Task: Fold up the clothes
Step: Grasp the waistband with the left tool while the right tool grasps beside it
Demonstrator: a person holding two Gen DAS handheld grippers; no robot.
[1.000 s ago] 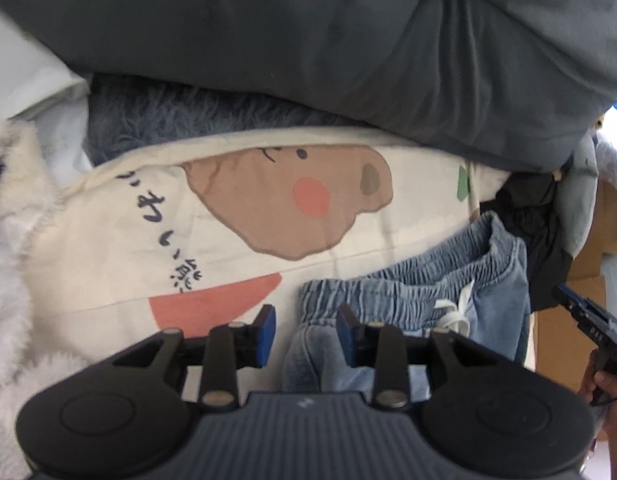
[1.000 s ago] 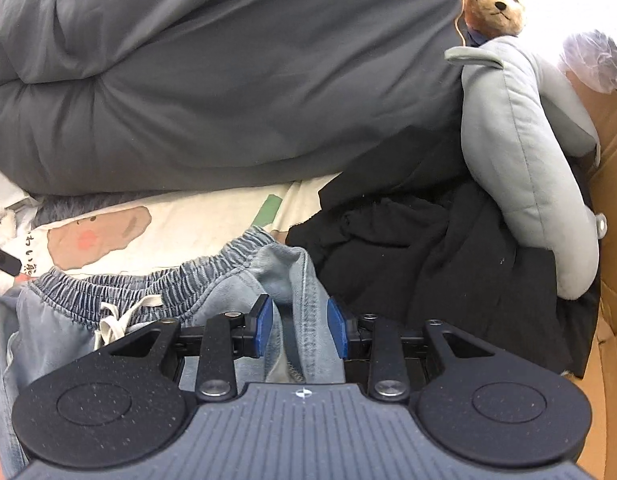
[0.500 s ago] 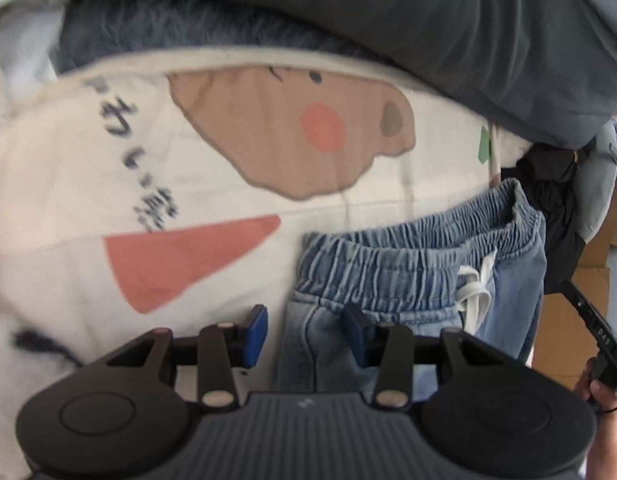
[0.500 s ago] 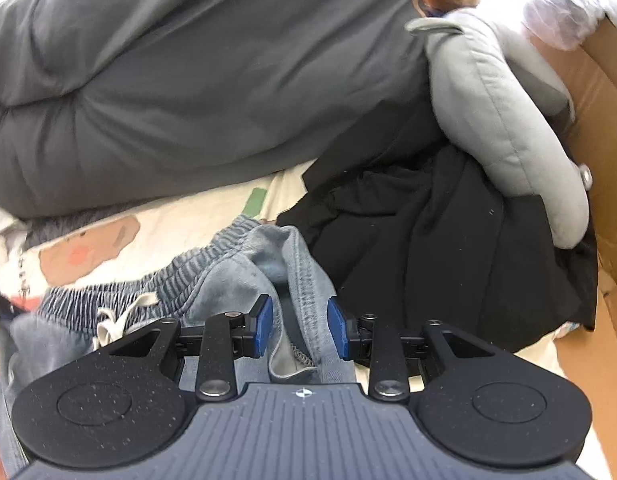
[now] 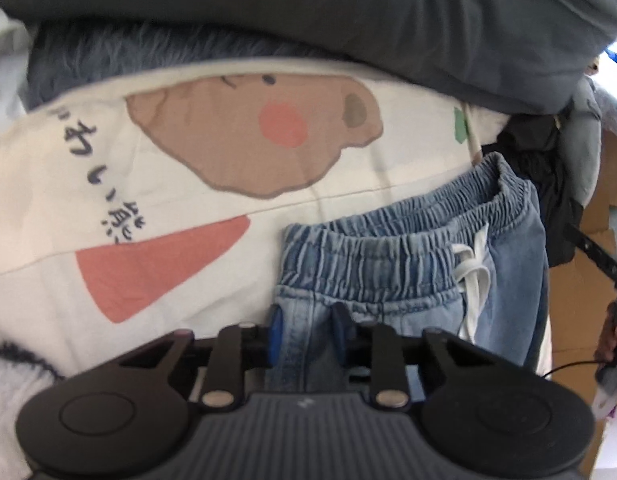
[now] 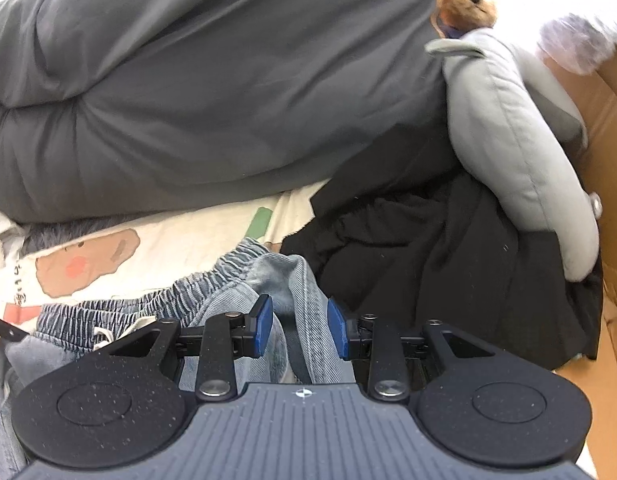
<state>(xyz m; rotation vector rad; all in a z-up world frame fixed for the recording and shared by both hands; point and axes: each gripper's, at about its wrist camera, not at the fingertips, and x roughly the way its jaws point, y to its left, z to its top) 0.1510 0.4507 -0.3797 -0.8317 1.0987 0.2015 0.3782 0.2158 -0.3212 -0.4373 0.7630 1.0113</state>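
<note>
- Left gripper is closing its jaws on the left side of a pair of blue denim shorts, just below the gathered waistband; denim sits between the blue pads and they look to be meeting it.
- Right gripper is clenched on a raised ridge of the same shorts at their right side, the cloth bunched up between its pads.
- A judgement: a hold at each side of the waist lets the person lift the shorts flat and spread, ready for a first fold.
- Shorts lie on a cream bedsheet printed with a brown bear face and a red-orange carrot shape.
- Their elastic waistband faces away from both cameras, running left to right; the white drawstring hangs near its right part. Legs trail back under the grippers, so the long axis runs toward the person.
- Beyond the waistband sits a rolled dark grey duvet.
- To the right lie a black garment, a pale grey plush cushion and a cardboard box.
</note>
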